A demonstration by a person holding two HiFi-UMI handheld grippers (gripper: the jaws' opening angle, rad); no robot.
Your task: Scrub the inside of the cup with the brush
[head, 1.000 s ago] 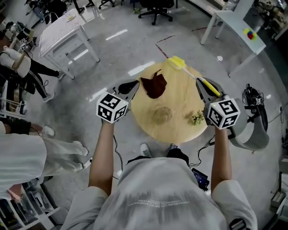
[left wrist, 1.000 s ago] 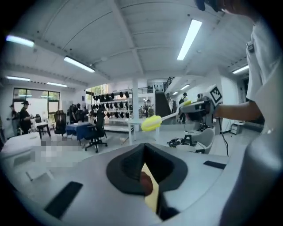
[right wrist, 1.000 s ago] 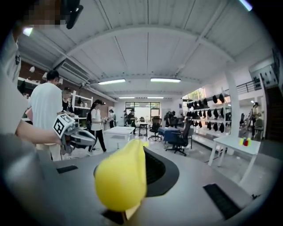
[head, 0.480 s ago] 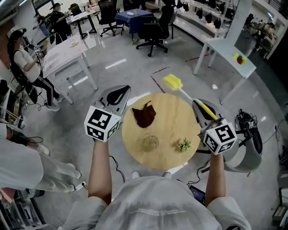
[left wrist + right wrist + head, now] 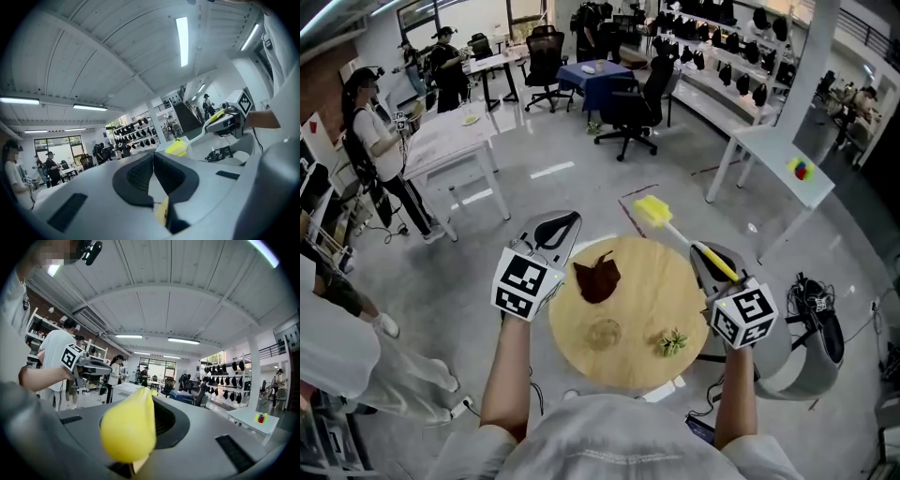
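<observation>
The cup (image 5: pixel 605 333) sits low in the middle of the frame, untouched on the round table (image 5: pixel 652 291). My left gripper (image 5: pixel 560 225) is shut on nothing; my right gripper (image 5: pixel 710 260) squeezes the brush (image 5: pixel 652 211) handle. No scrubbing yet. Next, I think, left must open and grab the cup.

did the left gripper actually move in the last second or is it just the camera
Yes. The left gripper has come up: its tips, earlier beside the dark cloth on the round table, now sit past the table's far rim.
</observation>
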